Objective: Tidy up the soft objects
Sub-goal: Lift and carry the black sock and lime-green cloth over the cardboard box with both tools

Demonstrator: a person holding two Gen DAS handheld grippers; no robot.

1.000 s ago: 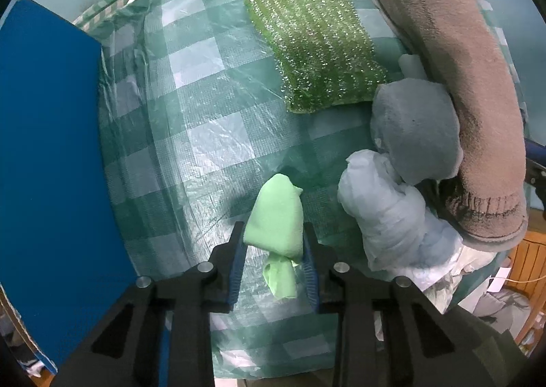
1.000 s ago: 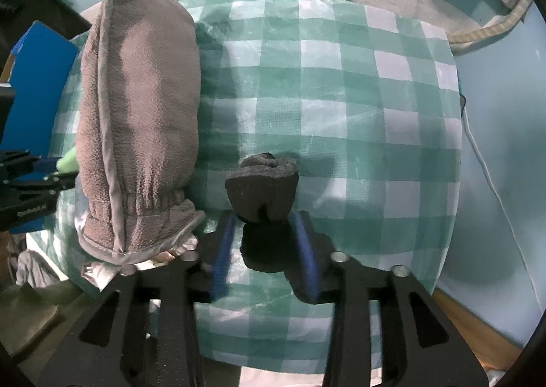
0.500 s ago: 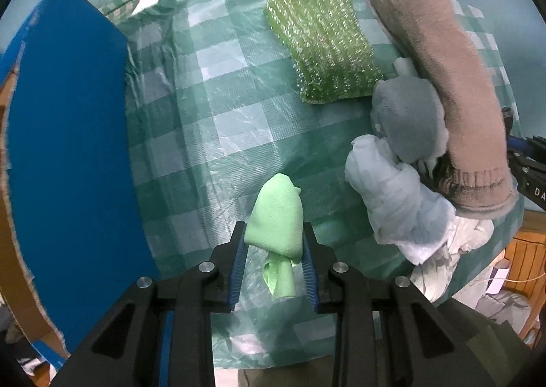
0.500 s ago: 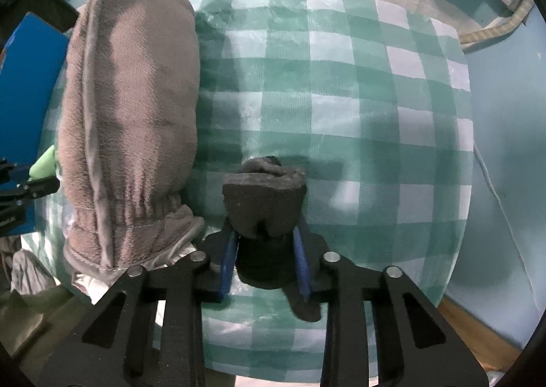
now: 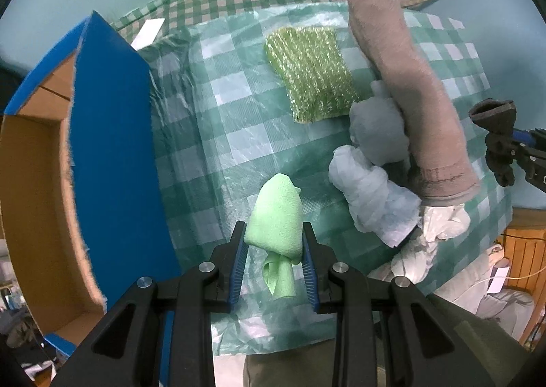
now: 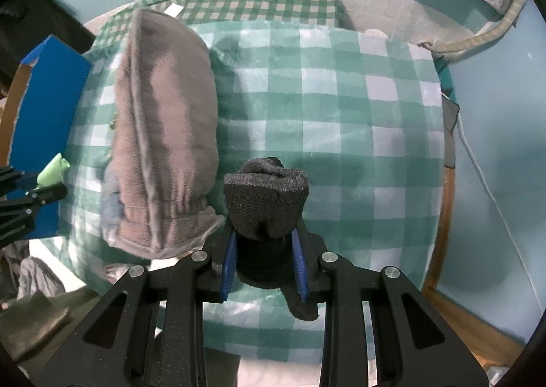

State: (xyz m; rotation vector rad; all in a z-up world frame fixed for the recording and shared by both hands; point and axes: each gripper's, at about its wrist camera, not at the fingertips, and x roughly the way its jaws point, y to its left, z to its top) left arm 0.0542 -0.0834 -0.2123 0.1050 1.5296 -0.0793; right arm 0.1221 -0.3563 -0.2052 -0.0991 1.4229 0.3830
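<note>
From the left wrist view, the left tongs point(image 5: 273, 250) point straight down over the bench point(image 5: 239, 134), which has a green checked cover under clear plastic. Their blue pads are nearly closed and pinch a light green cloth point(image 5: 276, 223), with its loose end hanging below the pads. A blue box point(image 5: 112, 155) with brown inside stands at the left. On the bench lie a green sponge point(image 5: 312, 76), a long brown mitt point(image 5: 413, 97), and beside it a grey bundle point(image 5: 377, 131) and a pale wrapped bundle point(image 5: 372, 192). At the far right, the right tongs appear with a dark sock point(image 5: 494, 117).

From the right wrist view, the right tongs point(image 6: 264, 260) point steeply down, nearly closed on the sock point(image 6: 266, 202); it seems lifted off the cover, though this is hard to judge. The mitt point(image 6: 163, 134) lies just to its left. The left tongs point(image 6: 30, 196) with the cloth point(image 6: 53, 172) are at the left edge.
</note>
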